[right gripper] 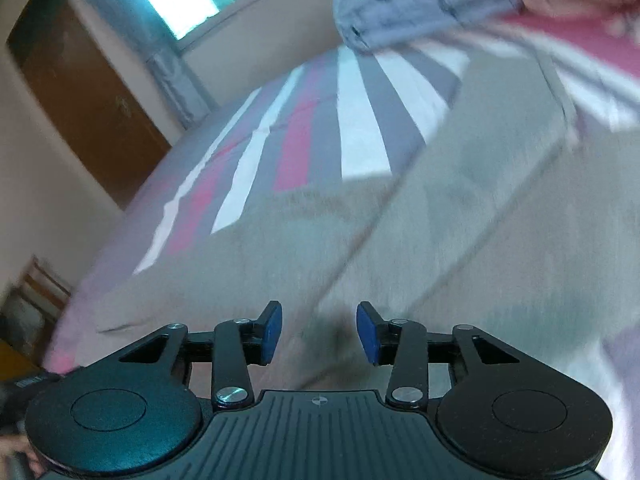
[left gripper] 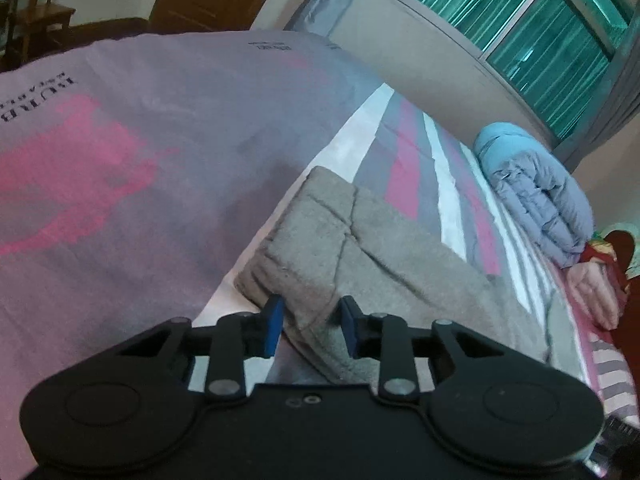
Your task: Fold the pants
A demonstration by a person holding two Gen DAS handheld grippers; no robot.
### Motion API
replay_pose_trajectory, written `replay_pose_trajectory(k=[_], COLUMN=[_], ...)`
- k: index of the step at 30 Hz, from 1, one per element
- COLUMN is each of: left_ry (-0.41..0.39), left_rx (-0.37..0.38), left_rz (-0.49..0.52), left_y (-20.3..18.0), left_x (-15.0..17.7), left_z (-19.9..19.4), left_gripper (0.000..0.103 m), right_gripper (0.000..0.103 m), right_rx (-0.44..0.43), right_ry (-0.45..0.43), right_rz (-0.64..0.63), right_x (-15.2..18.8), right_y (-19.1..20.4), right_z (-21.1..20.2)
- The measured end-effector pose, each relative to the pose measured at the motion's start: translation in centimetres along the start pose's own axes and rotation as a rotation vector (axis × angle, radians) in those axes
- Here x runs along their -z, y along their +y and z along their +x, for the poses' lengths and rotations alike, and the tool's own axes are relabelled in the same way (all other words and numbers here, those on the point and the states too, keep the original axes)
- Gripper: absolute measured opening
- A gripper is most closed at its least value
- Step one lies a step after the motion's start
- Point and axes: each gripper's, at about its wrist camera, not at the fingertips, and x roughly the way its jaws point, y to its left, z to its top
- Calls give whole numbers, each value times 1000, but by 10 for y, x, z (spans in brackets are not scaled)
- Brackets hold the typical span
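Grey pants [left gripper: 360, 248] lie folded on a bed, with a doubled-over end pointing away toward the upper left in the left wrist view. My left gripper [left gripper: 310, 308] hovers at the near edge of that fold. Its blue pads [left gripper: 274, 322] stand a little apart and the cloth shows in the gap, with no pad pressing on it. In the blurred right wrist view the pants [right gripper: 440, 200] fill the middle and right. My right gripper [right gripper: 319, 316] is just above the grey cloth, open, with nothing between its fingers.
The bed has a lilac and pink cover [left gripper: 120, 160] and a striped sheet [left gripper: 408, 152]. A pale blue puffy jacket [left gripper: 536, 184] and a pink garment [left gripper: 596, 292] lie along the far side under a window [left gripper: 520, 20]. A wooden door [right gripper: 88, 92] is at the left.
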Motion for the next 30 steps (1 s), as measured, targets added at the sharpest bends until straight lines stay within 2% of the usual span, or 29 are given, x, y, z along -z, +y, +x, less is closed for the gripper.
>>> replay_pose_trajectory(k=[4,6,7,8,9,10,12,13,15,16,18,19,20,21,22,23,26,28,29,30], left_ry=[10,15,12,-11,-53,-102,-188,-179,-28,40,14,7,2,-10,-23,-37,-11,2,9,23], left_rx=[36,16,11,17,31,52,76,65,-36,-82,-83,-86,-90,-101,-110,-118,-128,-126,-130,-154], left_rz=[-64,-35,-13,21,60,98,150,156,188,231,279,262,242,240,239,229,208,173,171,174], left_y=[6,2,-1,-7,-15,-23,-31,-30,-22,-19,-18,-18,-19,-20,-23,-25,-33,-41,-44,-48], left_x=[-2,-4,-8,-12,-18,-24,-29,-29,-20,-10,1,2,2,3,5,7,14,20,22,26], left_z=[9,12,11,7,0,-8,-17,-13,14,27,23,19,14,9,2,-4,-3,1,3,8], left_gripper=[20,13,12,11,11,11,11,11,11,11,16,18,23,27,28,27,32,37,43,55], right_gripper=[42,42,32,14,7,7,7,7,7,7,7,7,8,14,24,28,29,31,34,44], right_rx=[-32,-31,-25,-22,-27,-47,-112,-125,-136,-109,-25,-21,-43,-49,-41,-26,-12,30,58,101], right_ry=[74,94,105,110,112,85,-47,-100,-172,-161,25,55,27,17,10,-9,-125,-133,-109,-95], right_rz=[52,59,48,37,36,35,-4,-32,-77,-113,-86,-56,-21,-10,-13,-28,-57,-79,-90,-100], right_x=[12,9,7,7,3,-2,-6,-5,4,13,26,30,32,33,33,33,28,16,10,3], right_y=[-4,-3,-2,-1,0,1,8,12,13,12,2,-2,-9,-10,-10,-9,-9,-6,-3,0], right_z=[8,19,24,29,31,27,4,-7,-16,-10,21,30,24,20,16,8,-18,-16,-8,1])
